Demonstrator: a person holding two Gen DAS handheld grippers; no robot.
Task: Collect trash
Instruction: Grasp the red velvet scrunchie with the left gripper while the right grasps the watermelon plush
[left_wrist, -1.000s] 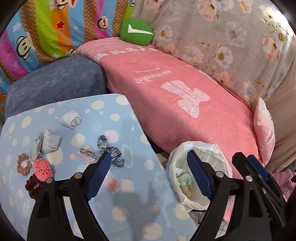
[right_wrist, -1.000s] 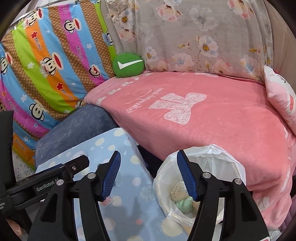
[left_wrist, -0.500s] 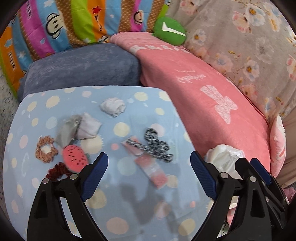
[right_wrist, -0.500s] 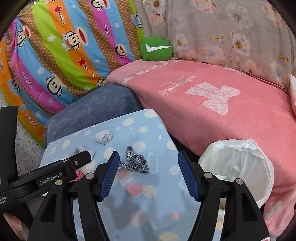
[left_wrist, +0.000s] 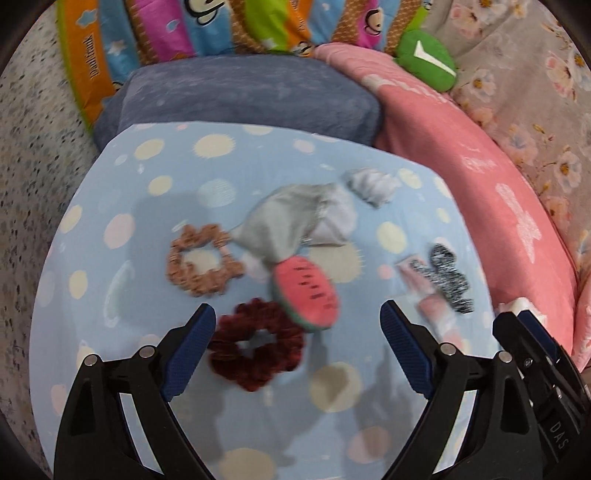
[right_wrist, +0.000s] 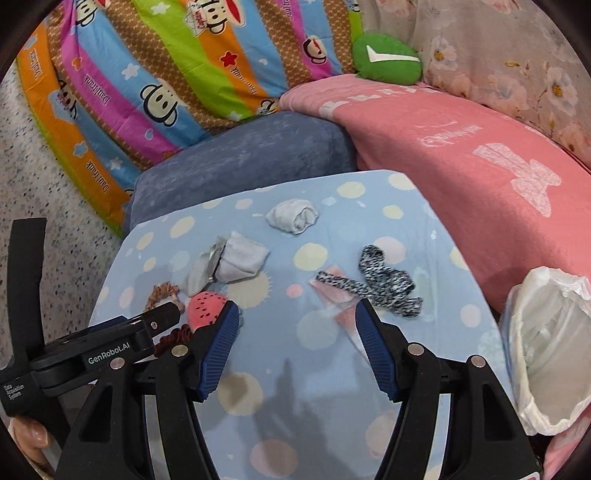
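Left hand-held gripper gaped wide above dark red scrunchie; right hand-held gripper likewise spread, empty, near pink wrapper mid-surface.

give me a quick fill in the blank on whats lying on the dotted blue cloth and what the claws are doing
1. Both the left claw and the right claw are ____ and hold nothing.
2. The watermelon slice toy lies against the dark ____ scrunchie.
3. The bin with the white bag stands at the cloth's ____ edge in the right wrist view.
4. The black-and-white knitted piece lies partly on a ____ wrapper.

Missing words: open; red; right; pink
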